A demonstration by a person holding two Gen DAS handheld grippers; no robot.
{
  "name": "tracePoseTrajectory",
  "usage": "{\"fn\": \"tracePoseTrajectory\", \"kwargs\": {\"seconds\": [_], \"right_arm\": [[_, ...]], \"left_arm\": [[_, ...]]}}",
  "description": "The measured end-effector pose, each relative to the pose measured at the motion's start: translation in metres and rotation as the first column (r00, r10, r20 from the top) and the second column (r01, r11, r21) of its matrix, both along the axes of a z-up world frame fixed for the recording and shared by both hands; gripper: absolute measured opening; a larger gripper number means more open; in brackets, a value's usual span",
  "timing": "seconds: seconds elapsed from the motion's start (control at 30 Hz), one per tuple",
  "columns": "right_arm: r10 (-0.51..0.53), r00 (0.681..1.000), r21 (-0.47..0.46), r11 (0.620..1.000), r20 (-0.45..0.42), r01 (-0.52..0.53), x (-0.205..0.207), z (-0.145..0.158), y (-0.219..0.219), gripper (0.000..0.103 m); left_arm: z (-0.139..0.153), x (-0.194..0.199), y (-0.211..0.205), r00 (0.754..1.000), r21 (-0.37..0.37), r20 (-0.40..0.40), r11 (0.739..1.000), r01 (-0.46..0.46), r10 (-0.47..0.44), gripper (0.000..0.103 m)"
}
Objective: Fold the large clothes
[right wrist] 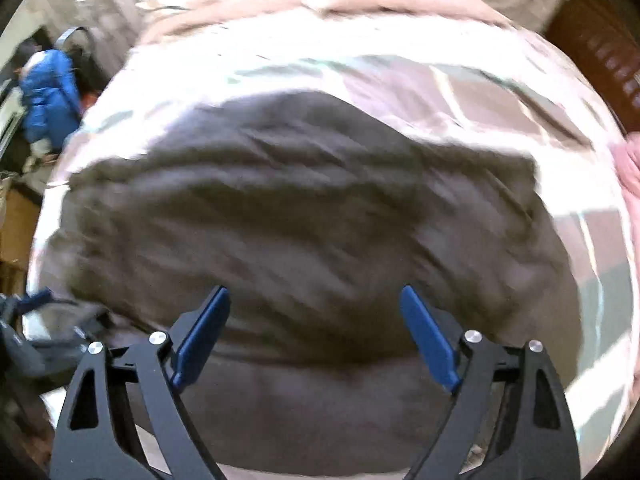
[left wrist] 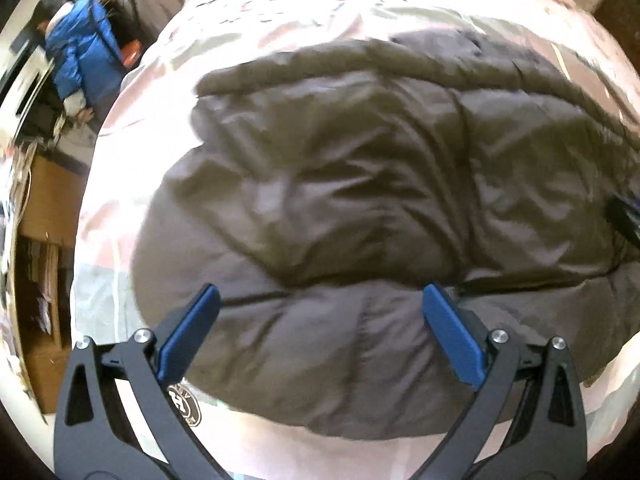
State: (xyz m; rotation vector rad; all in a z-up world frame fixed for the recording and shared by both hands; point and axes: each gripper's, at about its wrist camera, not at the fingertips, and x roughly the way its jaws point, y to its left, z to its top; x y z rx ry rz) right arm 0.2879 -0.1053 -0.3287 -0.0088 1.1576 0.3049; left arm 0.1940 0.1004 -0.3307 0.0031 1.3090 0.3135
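Both my grippers hang over the dark puffy jacket (left wrist: pixel 360 184), which lies spread on the pale bedcover (left wrist: pixel 280 20). My left gripper (left wrist: pixel 320 300) stands wide apart with nothing between its pads; my right gripper (right wrist: pixel 314 300) is likewise spread and empty. The jacket sits below and ahead of both, its long axis running across my jaws from side to side. Neither hand looks clearly nearer; each seems set over its own half of the near hem.

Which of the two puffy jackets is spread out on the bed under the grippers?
The dark brown jacket, lying flat on the pale bedspread. The blue jacket is off the bed, worn by a person in the background at the left.
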Motion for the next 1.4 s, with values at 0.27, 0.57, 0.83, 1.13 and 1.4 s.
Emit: {"fn": "tracePoseTrajectory", "kwargs": {"seconds": [0.27,0.57,0.83,1.13,1.4], "right_arm": [[0.043,0.999,-0.212,0.976,-0.022,-0.046,0.090,-0.039,0.095,0.078],[0.287,0.958,0.009,0.958,-0.010,-0.287,0.036,0.012,0.184,0.075],[0.347,0.933,-0.241,0.901,-0.100,-0.361,0.040,-0.074,0.276,0.078],[0.271,0.946,0.013,0.960,0.179,-0.278,0.015,0.018,0.214,0.069],[-0.004,0.999,-0.013,1.000,-0.039,0.003,0.004,-0.033,0.089,0.079]], "left_arm": [[-0.022,-0.034,0.060,0.994,-0.108,-0.018,0.988,-0.113,0.112,0.101],[-0.018,-0.070,0.096,0.983,-0.182,-0.011,0.966,-0.183,0.184,0.101],[-0.058,-0.079,0.096,0.967,-0.329,-0.074,0.909,-0.254,0.244,0.101],[-0.045,-0.099,0.095,0.964,-0.329,-0.046,0.908,-0.261,0.260,0.101],[-0.048,-0.077,0.052,0.983,-0.211,-0.067,0.960,-0.184,0.174,0.101]]}}
